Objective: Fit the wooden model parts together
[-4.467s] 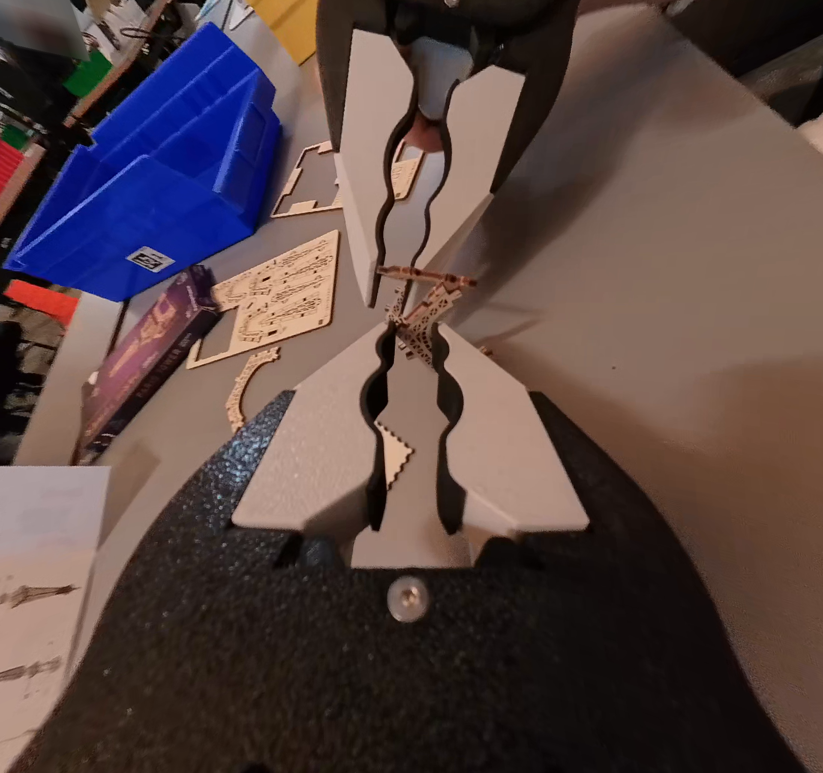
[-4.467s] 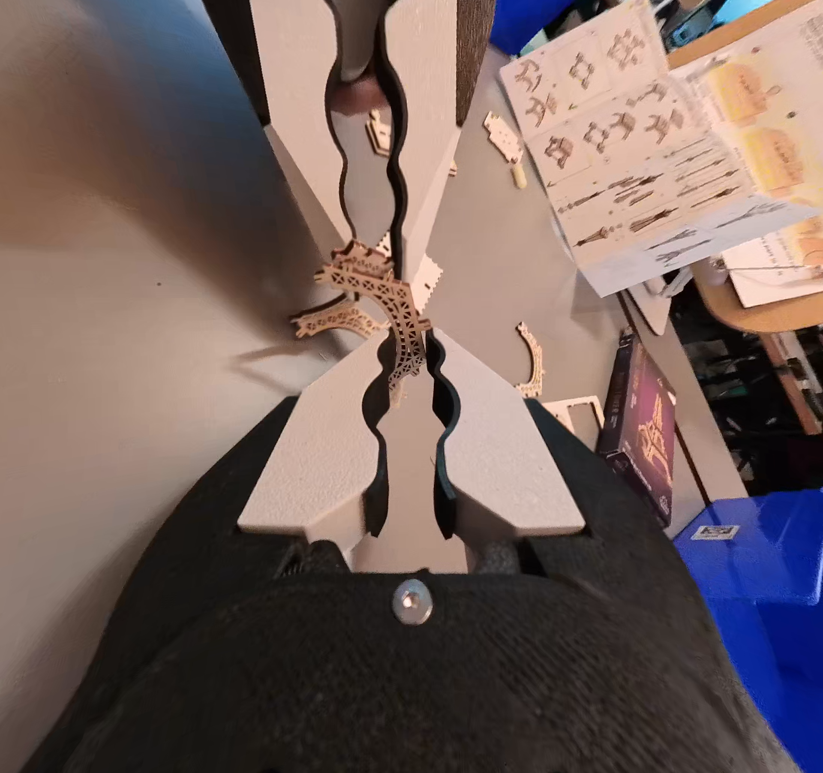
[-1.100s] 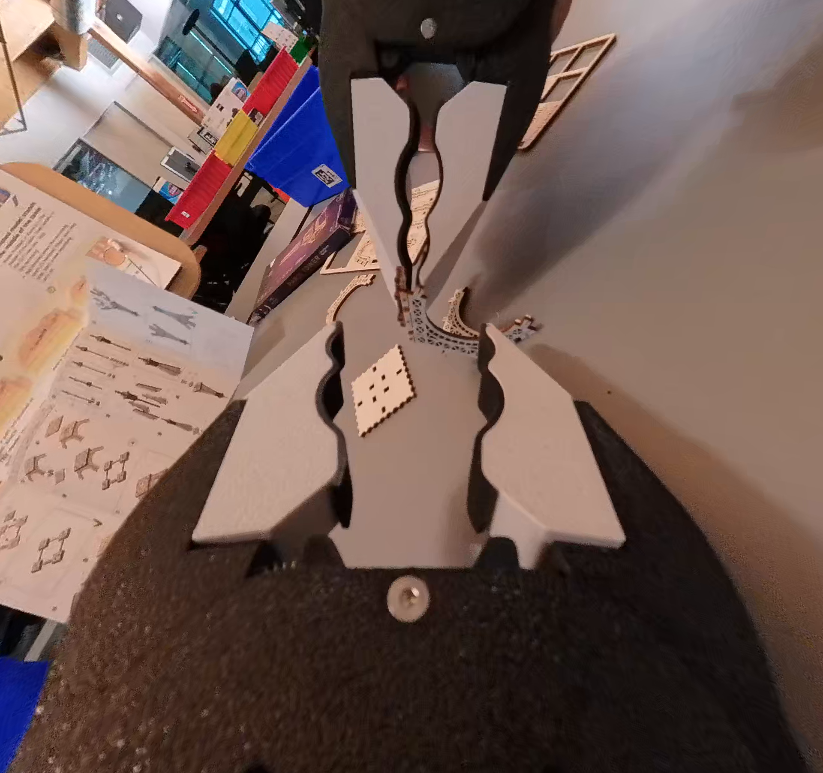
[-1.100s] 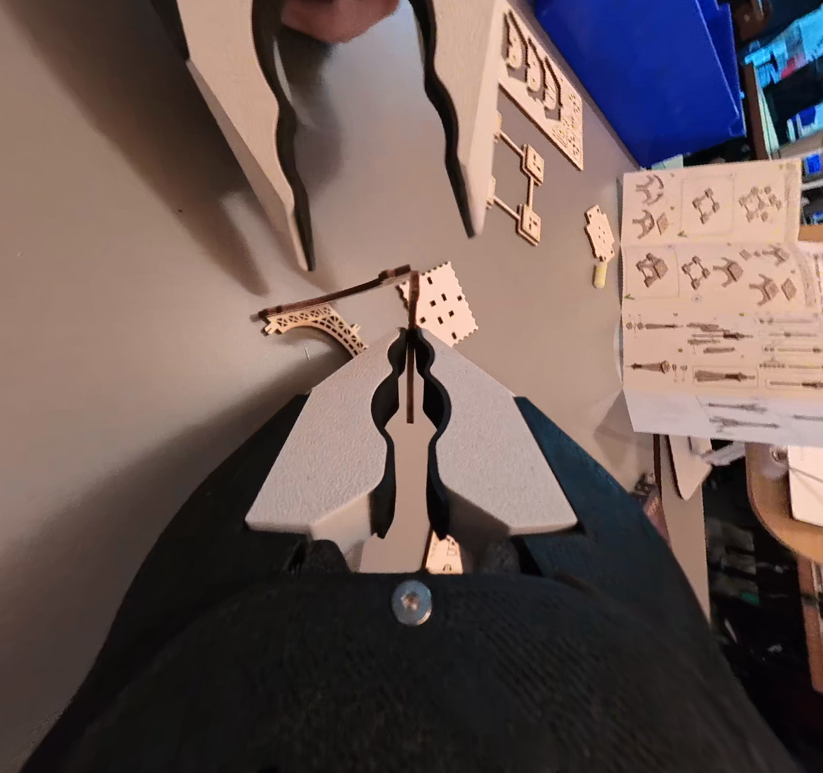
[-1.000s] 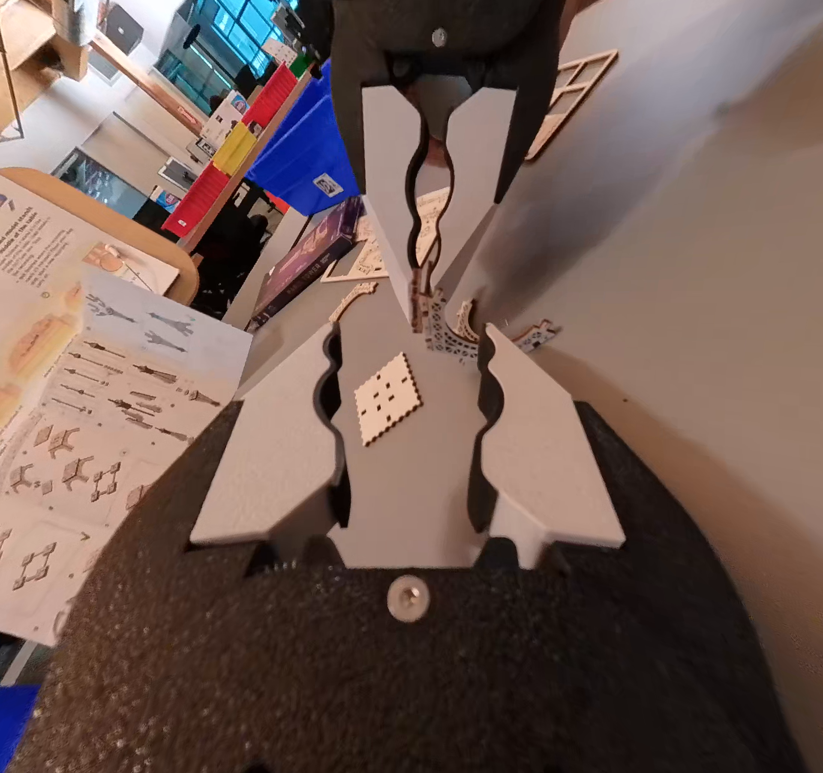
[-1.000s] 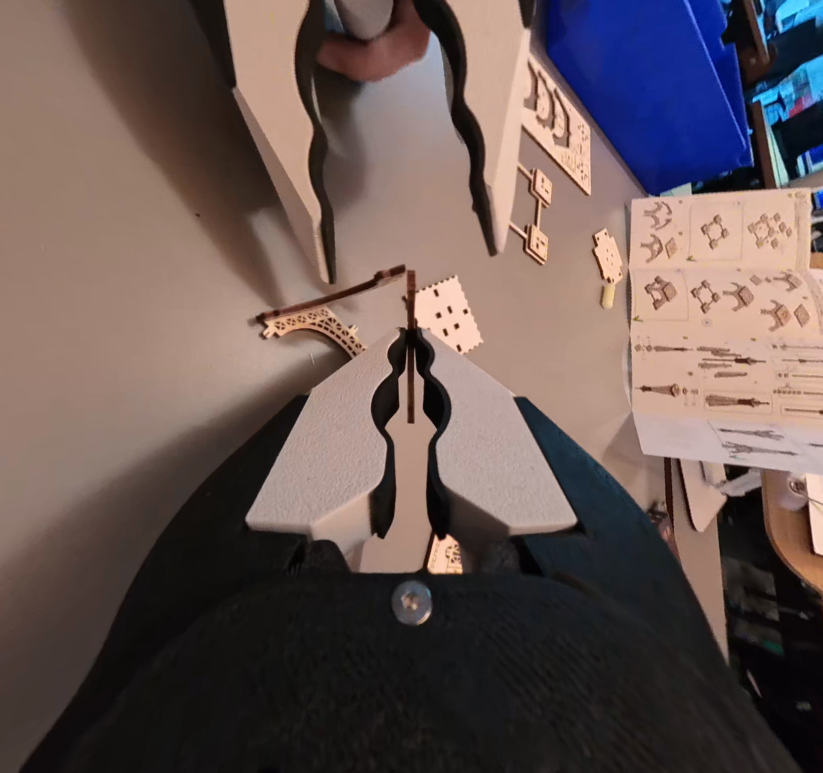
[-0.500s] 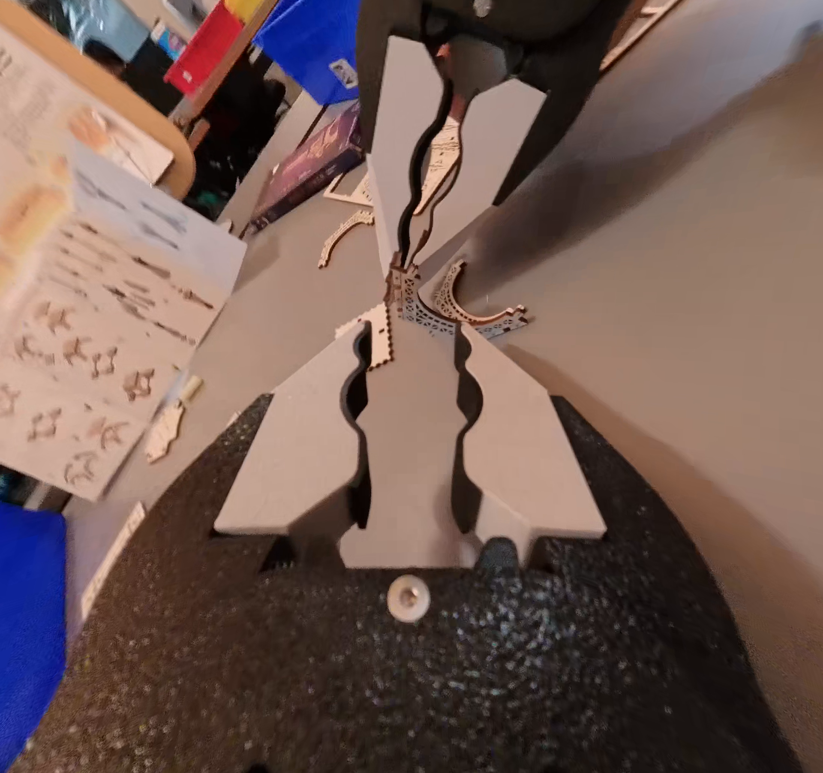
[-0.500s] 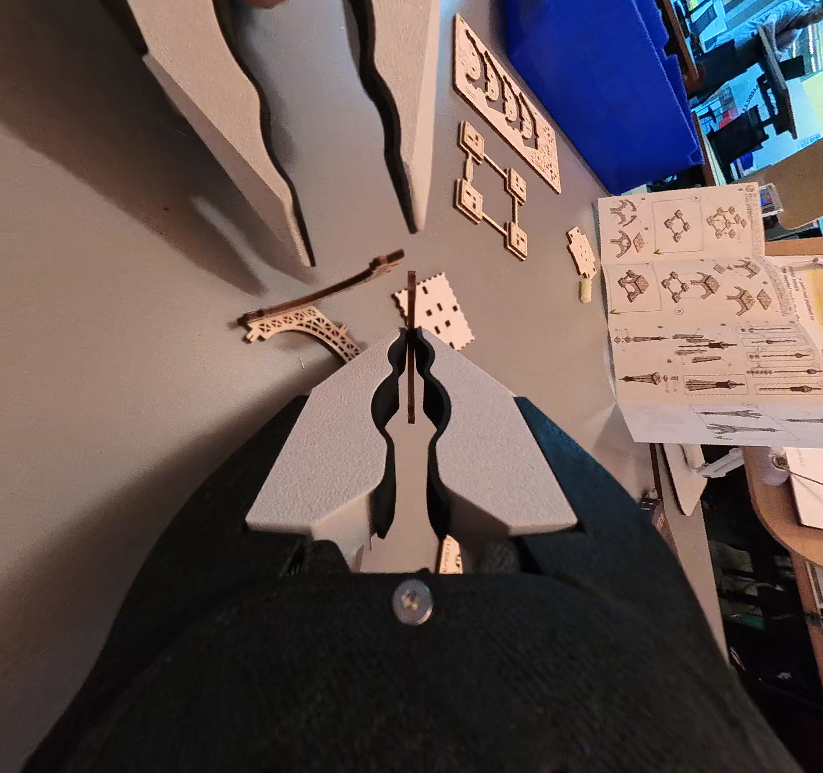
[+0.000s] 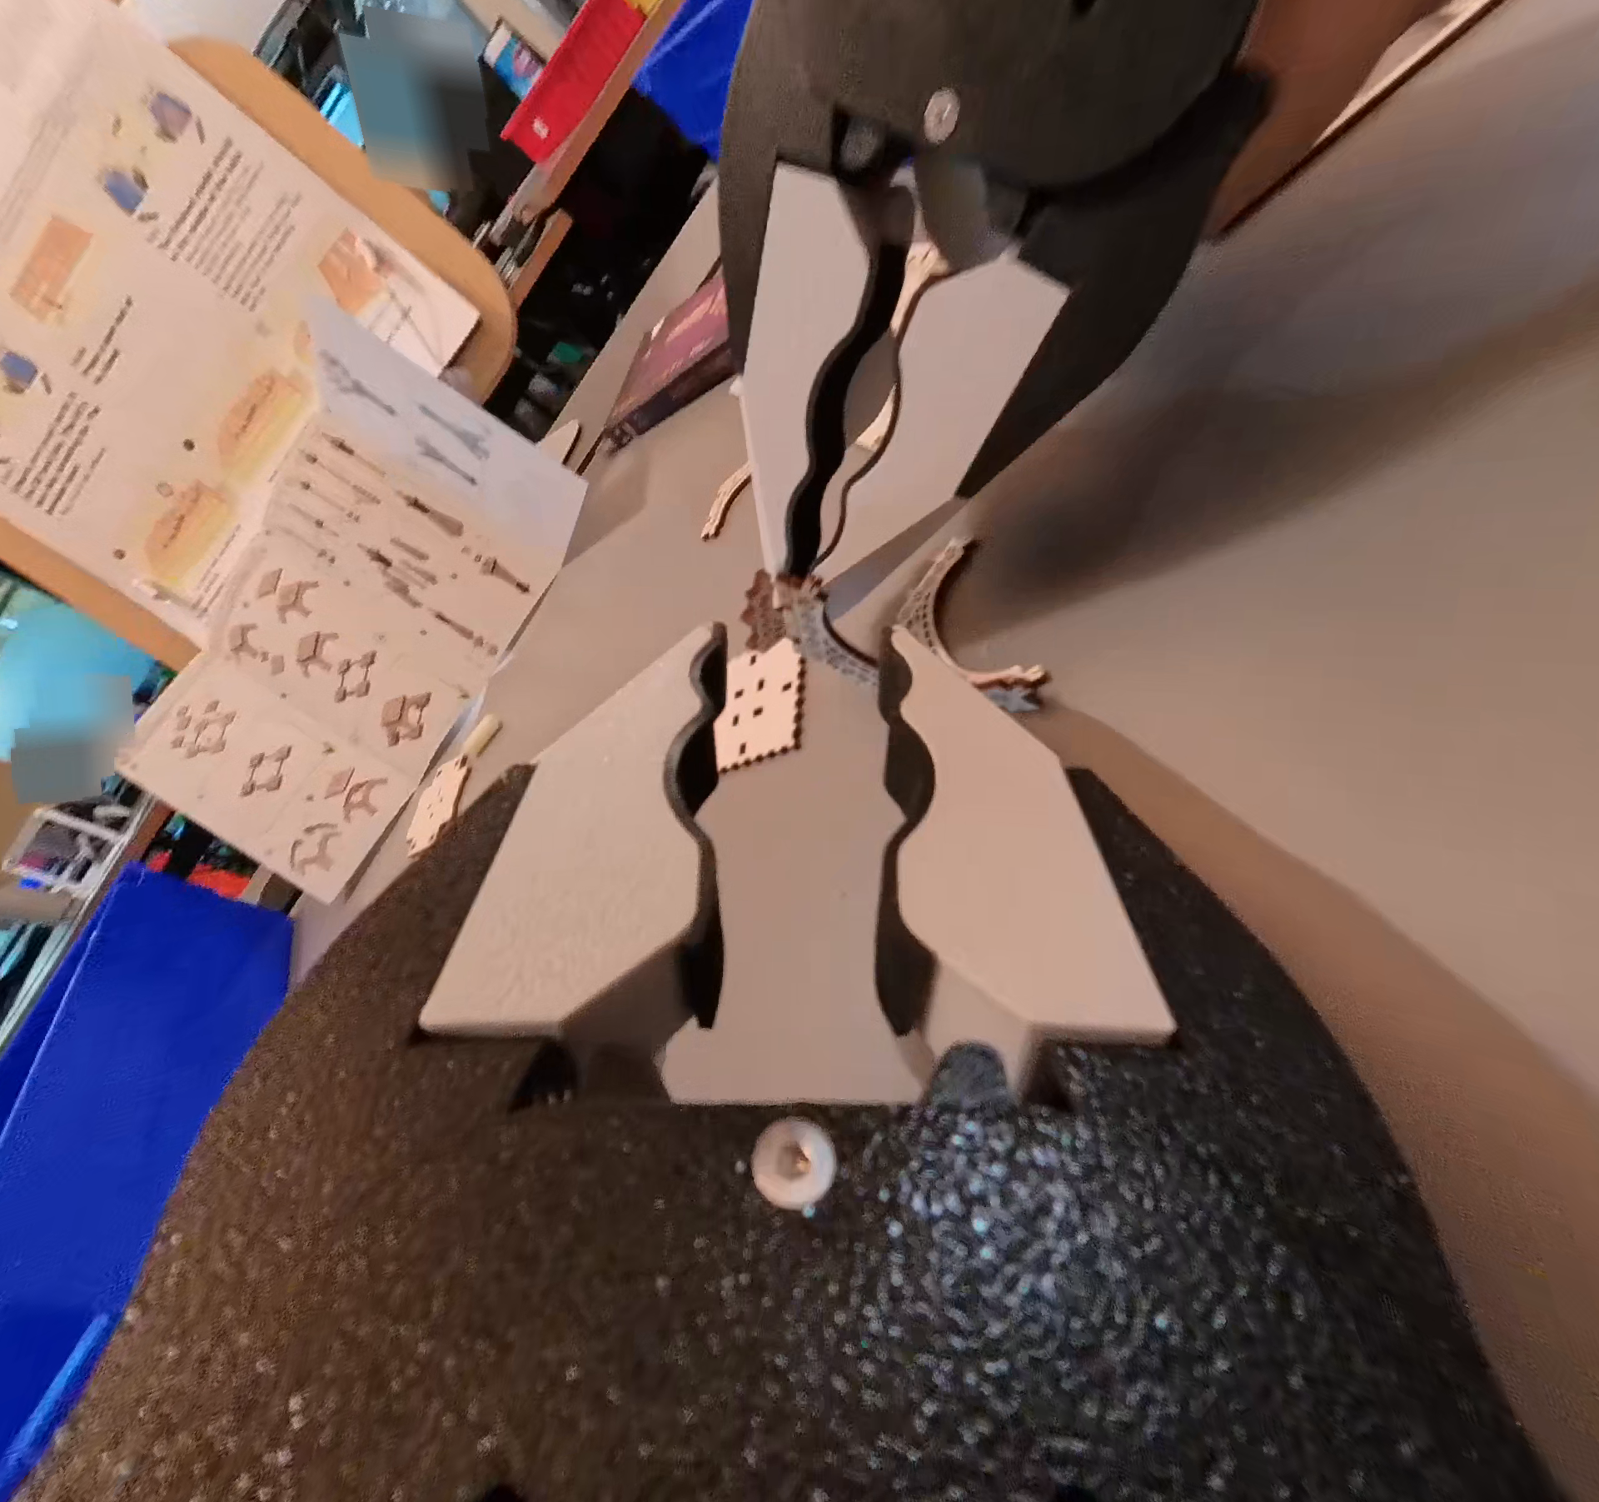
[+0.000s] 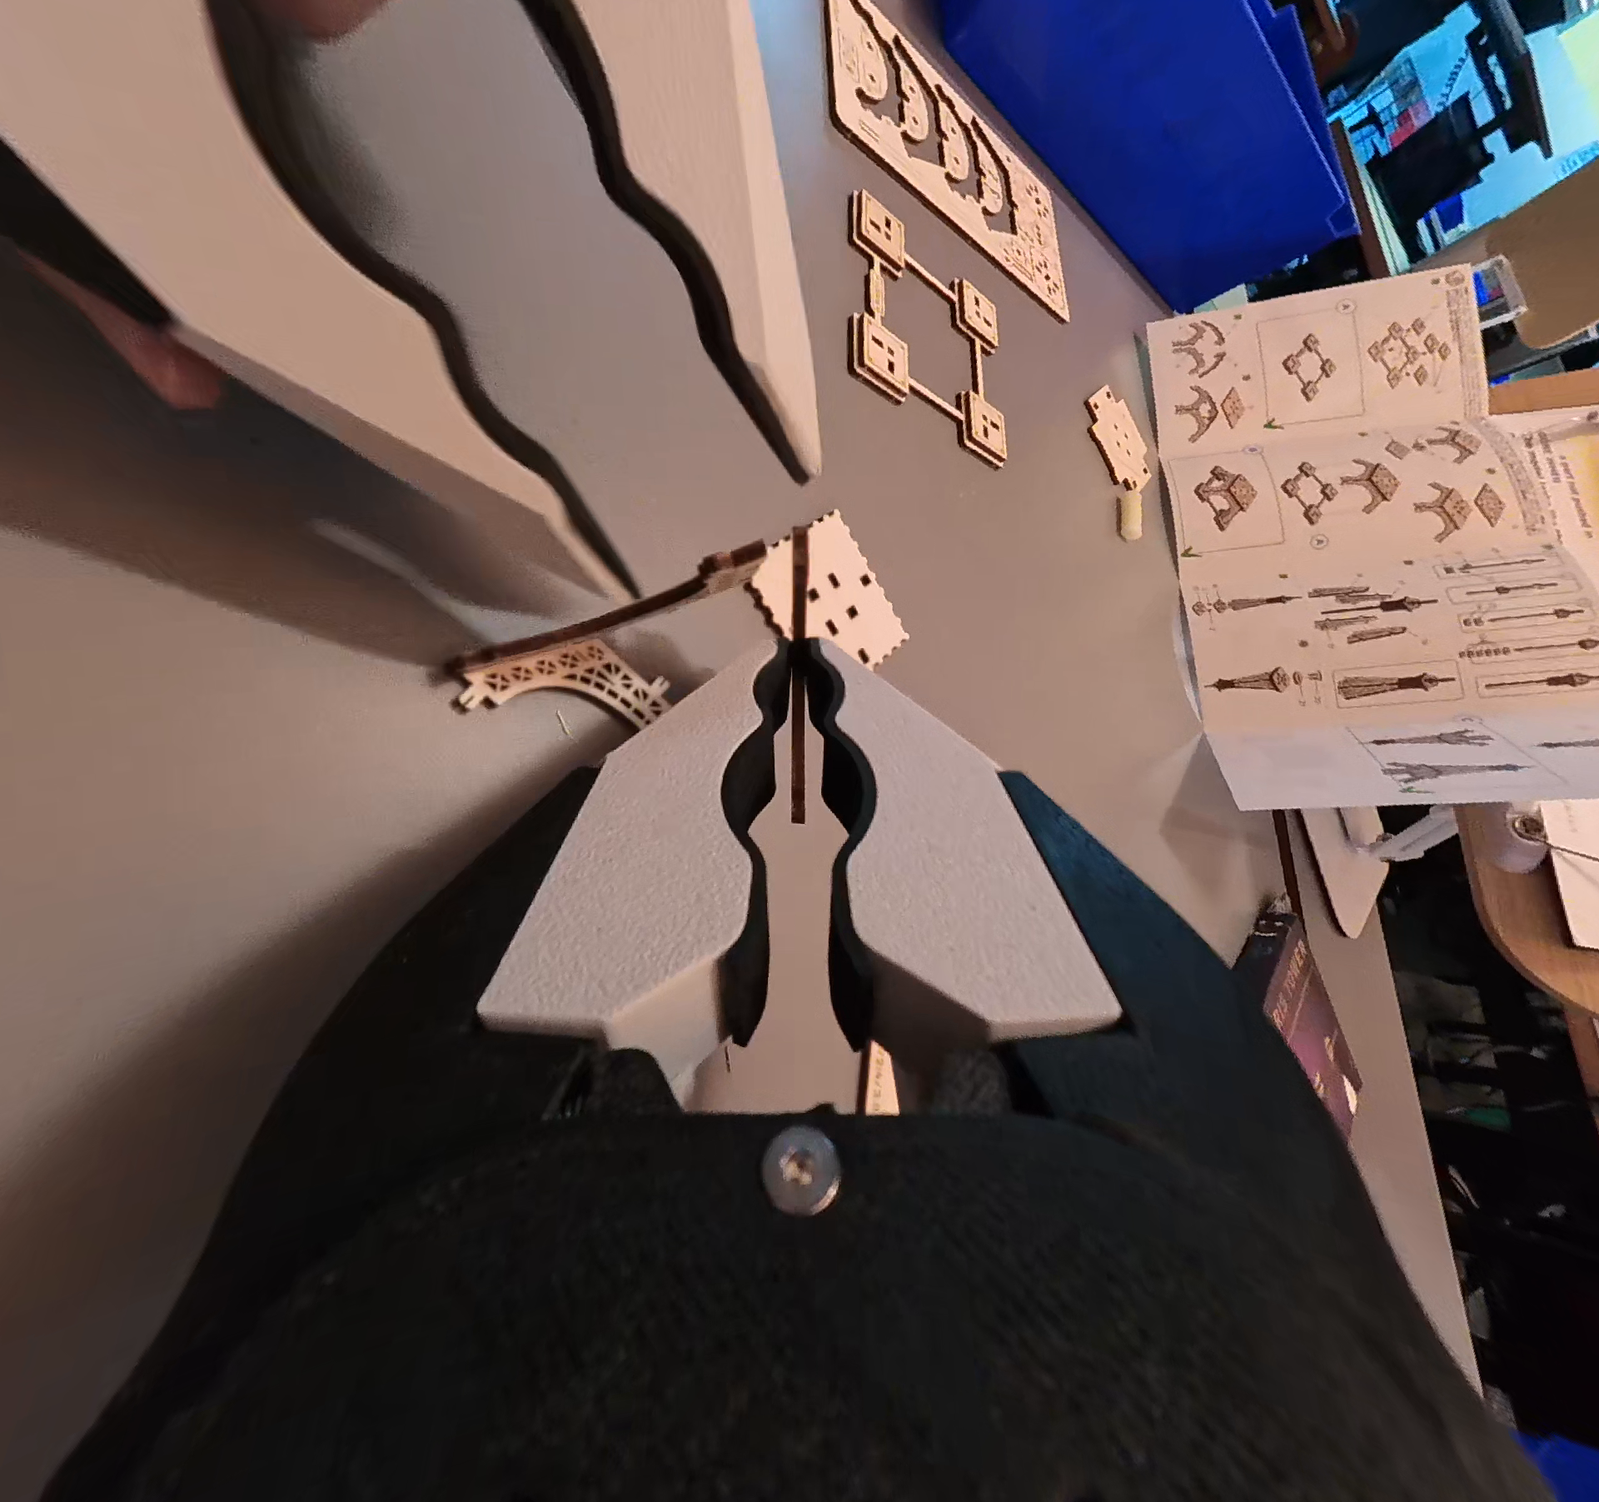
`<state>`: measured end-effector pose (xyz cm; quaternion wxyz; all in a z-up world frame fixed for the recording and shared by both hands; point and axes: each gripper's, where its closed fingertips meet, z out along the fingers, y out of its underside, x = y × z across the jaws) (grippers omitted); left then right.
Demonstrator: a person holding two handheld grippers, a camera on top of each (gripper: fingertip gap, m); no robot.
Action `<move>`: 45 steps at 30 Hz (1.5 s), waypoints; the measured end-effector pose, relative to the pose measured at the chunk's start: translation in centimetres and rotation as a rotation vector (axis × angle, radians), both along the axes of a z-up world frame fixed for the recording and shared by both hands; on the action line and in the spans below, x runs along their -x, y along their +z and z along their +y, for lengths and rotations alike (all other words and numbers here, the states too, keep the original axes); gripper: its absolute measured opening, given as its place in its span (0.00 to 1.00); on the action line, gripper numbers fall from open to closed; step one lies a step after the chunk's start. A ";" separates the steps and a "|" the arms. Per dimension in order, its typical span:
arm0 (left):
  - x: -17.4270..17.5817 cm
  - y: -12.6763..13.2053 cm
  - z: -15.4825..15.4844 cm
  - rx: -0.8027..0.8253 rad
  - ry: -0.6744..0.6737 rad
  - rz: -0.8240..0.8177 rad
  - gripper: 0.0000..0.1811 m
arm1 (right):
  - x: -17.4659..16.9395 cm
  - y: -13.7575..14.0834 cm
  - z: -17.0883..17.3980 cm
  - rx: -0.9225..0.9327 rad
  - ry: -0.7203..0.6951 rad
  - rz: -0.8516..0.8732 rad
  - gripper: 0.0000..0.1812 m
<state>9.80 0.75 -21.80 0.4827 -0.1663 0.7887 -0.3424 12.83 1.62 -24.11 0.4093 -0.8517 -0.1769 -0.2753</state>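
My right gripper [image 10: 796, 651] is shut on a thin wooden lattice leg part [image 10: 796, 733], seen edge-on, with a second lattice part [image 10: 666, 599] joined to it at an angle. It holds them low over the grey table [image 10: 216, 811]. A loose lattice arch [image 10: 562, 681] lies flat on the table just left of the fingers. A square wooden plate with holes [image 10: 844, 604] lies just beyond the tips. My left gripper [image 9: 809, 655] is open and empty, with the square plate [image 9: 761, 712] between its fingertips. It faces the right gripper [image 9: 796, 573] closely.
A folded instruction sheet [image 10: 1350, 552] lies to the right, with a blue bin [image 10: 1125, 76] behind it. On the table are a cut wooden sheet [image 10: 943, 136], a square four-pad frame [image 10: 930, 335], a small notched piece [image 10: 1120, 439] and a purple box [image 10: 1306, 1036]. Some 4 cm of space lies between my two pairs of fingers.
The left gripper, nearly shut on a lattice part 4.5 s ago, now stands open. In the last second it came closer to the square plate. The right gripper stays shut on its part.
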 end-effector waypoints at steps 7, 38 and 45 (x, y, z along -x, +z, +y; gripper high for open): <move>-0.3 -0.4 -0.8 -0.045 -0.013 -0.035 0.14 | 0.0 0.3 -0.4 -0.027 -0.006 0.015 0.00; -0.7 -0.9 1.6 0.027 -0.026 0.058 0.25 | 0.9 0.6 0.6 0.161 0.258 0.046 0.01; -1.2 -0.4 0.6 0.064 -0.071 0.043 0.29 | 0.8 0.5 1.1 0.213 0.366 0.018 0.00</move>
